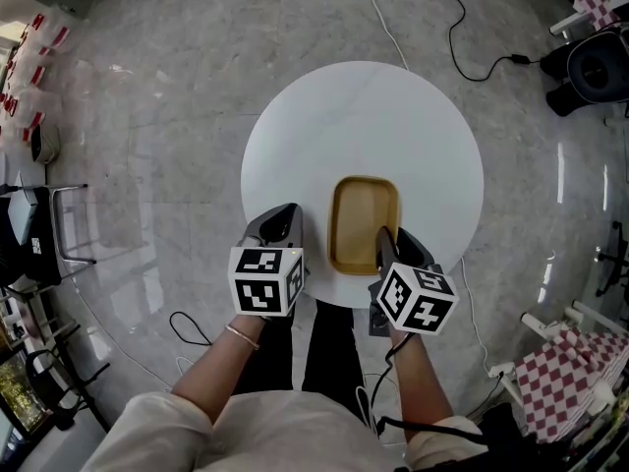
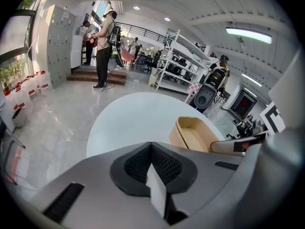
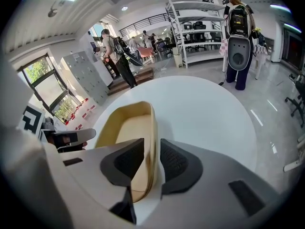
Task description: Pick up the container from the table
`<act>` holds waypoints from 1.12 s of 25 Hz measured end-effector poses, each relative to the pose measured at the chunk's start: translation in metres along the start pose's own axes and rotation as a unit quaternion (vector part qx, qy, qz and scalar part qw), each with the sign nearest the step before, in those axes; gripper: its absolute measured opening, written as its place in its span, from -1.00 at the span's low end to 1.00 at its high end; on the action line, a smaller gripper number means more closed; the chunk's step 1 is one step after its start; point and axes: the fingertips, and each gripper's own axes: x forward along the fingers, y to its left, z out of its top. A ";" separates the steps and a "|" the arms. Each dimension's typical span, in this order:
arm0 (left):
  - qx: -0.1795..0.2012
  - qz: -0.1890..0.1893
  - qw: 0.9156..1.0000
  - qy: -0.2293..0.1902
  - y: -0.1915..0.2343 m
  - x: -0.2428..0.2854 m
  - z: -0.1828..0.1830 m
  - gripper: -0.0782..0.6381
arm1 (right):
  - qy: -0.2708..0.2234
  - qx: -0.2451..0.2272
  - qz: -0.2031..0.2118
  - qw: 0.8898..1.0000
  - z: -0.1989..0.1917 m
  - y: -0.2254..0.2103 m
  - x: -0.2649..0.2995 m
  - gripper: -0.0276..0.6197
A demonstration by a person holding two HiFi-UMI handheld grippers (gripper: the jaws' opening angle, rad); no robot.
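Observation:
A tan, shallow rectangular container (image 1: 364, 224) lies near the front edge of the round white table (image 1: 364, 116). My right gripper (image 1: 384, 242) straddles the container's right wall (image 3: 151, 123). One pad is inside the container and the other outside, with a thin gap still showing beside the wall. My left gripper (image 1: 278, 220) rests over the table to the left of the container (image 2: 195, 135), apart from it. In the left gripper view its jaws (image 2: 151, 146) are shut, with nothing between them.
Cables (image 1: 447, 28) trail over the glossy floor beyond the table. A black device (image 1: 590, 67) stands at the far right, and chairs with checked cloth (image 1: 575, 372) at the near right. People (image 2: 105, 46) and shelving (image 2: 183, 61) are further off in the room.

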 end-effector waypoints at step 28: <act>0.006 0.001 1.000 0.011 -0.002 0.001 -0.009 -0.76 | 0.007 0.003 -0.014 1.000 -0.004 -0.005 0.003 -0.78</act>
